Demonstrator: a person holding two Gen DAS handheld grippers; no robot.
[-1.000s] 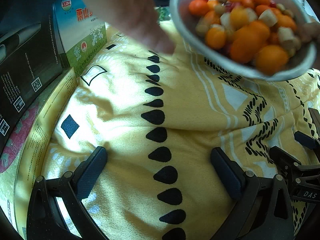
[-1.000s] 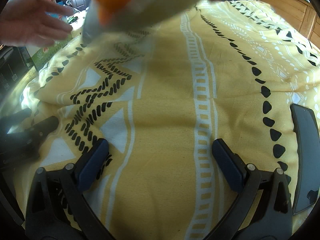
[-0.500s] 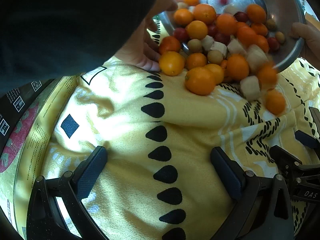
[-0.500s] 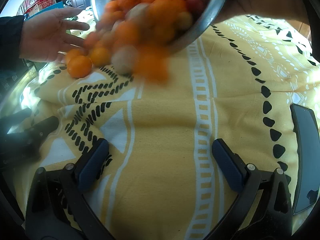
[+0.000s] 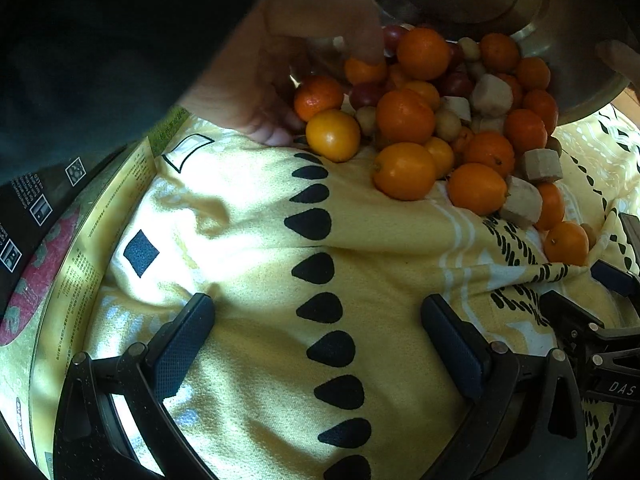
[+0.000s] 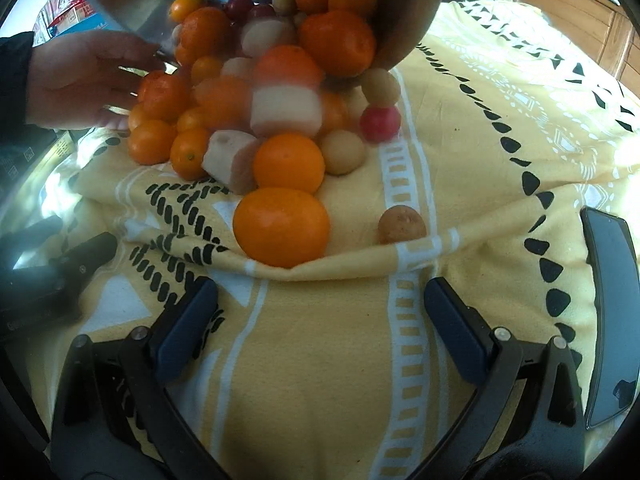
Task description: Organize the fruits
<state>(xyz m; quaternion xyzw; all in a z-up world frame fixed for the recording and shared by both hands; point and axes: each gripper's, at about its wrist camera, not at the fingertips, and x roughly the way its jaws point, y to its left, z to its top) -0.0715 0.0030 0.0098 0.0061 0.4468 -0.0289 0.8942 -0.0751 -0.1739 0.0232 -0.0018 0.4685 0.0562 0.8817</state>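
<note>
hand cupped beside fruits | both jaws apart, empty

Little can be read. In the left wrist view, the letters "DAS" are printed in pale capitals on the black frame of the other claw at the lower right edge. Along the left edge, fine columns of print are carried on a yellow box — too small and curved to be read. Above it, white square pictograms and lines of small text are seen on a black box, likewise illegible. A strip of green packaging bears tiny characters that cannot be made out. In the right wrist view, no legible text is found.
</note>
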